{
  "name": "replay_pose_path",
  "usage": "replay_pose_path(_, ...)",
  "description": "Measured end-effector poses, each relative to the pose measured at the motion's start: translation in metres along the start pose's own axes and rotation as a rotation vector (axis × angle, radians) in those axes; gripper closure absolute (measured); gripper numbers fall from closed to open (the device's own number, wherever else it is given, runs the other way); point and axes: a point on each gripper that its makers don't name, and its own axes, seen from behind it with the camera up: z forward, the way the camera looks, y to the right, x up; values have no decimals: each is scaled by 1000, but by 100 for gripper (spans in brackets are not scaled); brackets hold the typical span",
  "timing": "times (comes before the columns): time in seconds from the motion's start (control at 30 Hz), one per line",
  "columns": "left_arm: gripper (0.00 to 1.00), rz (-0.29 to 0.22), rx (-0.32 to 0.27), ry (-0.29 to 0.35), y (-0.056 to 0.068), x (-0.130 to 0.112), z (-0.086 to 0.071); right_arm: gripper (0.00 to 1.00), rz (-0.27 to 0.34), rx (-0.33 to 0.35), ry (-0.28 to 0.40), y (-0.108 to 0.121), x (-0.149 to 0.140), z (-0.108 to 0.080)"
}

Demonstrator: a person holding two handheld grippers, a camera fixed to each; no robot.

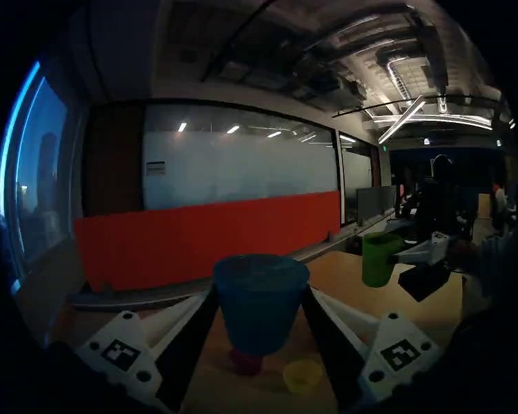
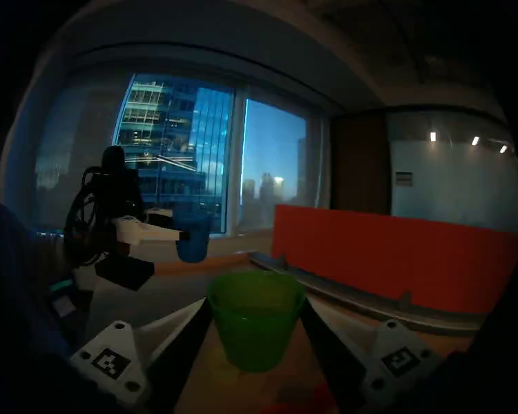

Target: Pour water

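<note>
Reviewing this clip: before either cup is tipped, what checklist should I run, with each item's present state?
1. Hold on the blue cup by the left gripper: ok, both fingers press its sides.
2. Hold on the green cup by the right gripper: ok, a finger presses each side.
3. Both cups upright: ok.
4. Cups brought together for pouring: not ok, they are clearly apart.
5. Water in either cup: cannot tell in this dim light.
</note>
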Motion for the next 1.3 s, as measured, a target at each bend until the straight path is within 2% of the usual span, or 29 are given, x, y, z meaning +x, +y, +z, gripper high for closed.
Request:
replay_pose_path(0.5, 16, 13, -5, -99, -4, -48, -8, 10, -1, -23, -57, 15, -14, -20)
replay_pose_path(0.8, 16, 36, -32, -183, 3, -83, -10, 10, 1, 2, -120, 10, -35, -28)
replay_pose_path(1.3, 15, 88, -92, -331, 20, -136, -6, 10, 1, 84, -243, -10, -77, -22)
